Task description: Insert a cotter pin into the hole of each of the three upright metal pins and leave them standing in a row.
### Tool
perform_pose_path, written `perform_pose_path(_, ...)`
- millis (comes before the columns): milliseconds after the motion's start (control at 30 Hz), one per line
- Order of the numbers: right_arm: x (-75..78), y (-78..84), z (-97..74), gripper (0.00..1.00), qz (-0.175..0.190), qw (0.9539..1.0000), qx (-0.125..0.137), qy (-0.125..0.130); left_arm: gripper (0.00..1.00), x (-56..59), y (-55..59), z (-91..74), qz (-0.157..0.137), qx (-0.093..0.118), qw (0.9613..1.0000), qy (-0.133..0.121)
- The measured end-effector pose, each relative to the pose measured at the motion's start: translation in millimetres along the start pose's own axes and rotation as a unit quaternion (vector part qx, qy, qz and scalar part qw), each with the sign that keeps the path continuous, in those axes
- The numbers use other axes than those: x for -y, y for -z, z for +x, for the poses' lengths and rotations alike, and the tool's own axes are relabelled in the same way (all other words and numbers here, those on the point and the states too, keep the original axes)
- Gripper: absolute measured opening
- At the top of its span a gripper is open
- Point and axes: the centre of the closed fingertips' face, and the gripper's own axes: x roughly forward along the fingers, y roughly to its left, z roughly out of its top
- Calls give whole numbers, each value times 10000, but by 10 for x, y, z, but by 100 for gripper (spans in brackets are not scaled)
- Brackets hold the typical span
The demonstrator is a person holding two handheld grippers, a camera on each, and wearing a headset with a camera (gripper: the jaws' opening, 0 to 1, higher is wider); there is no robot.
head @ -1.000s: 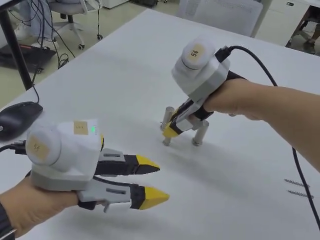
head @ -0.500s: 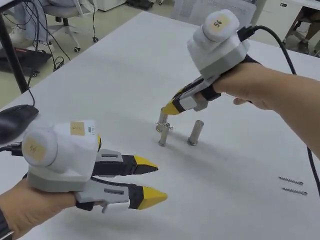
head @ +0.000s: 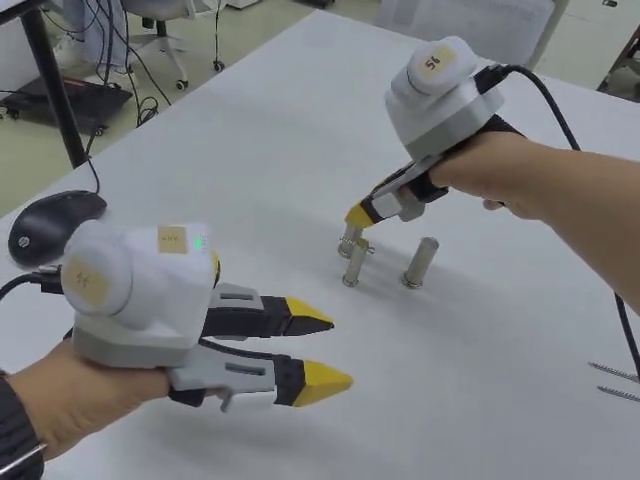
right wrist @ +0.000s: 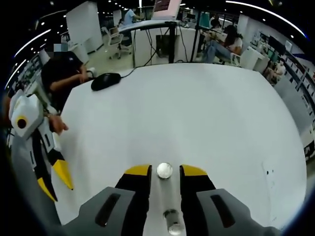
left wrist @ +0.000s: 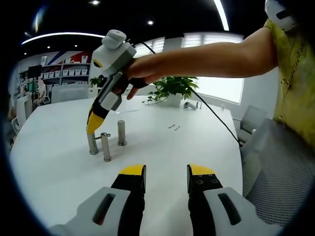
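Three short upright metal pins stand on the white table: a rear left pin [head: 348,241], a front left pin [head: 355,265] and a right pin [head: 421,263]. A thin cotter pin [head: 367,248] crosses the top of the front left pin. My right gripper [head: 360,216] hovers just above the rear left pin, jaws slightly apart. In the right gripper view that pin's round top [right wrist: 164,170] shows between the jaws. My left gripper [head: 318,346] rests open and holds nothing near the table's front. In the left gripper view the pins [left wrist: 105,146] stand ahead.
Two loose cotter pins [head: 614,383] lie at the table's right edge, also small in the left gripper view as cotter pins [left wrist: 173,127]. A black mouse [head: 55,222] sits at the far left. The right gripper's cable [head: 560,130] trails over the arm.
My right gripper has lifted off the pins, leaving a cotter pin through the front left pin, and now hangs over the rear left pin. My left gripper has stayed put.
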Motion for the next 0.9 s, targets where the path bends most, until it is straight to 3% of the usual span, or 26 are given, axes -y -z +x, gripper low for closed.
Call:
perform_pose_path(367, -27, 130, 102, 19, -226, 9992, -331, -43, 32, -11, 16, -2, -52, 41, 10000, -72)
perform_pose_path(900, -3, 111, 108, 12, -319, 9989, -348, -29, 31, -38, 27, -3, -101, 40, 9999, -85)
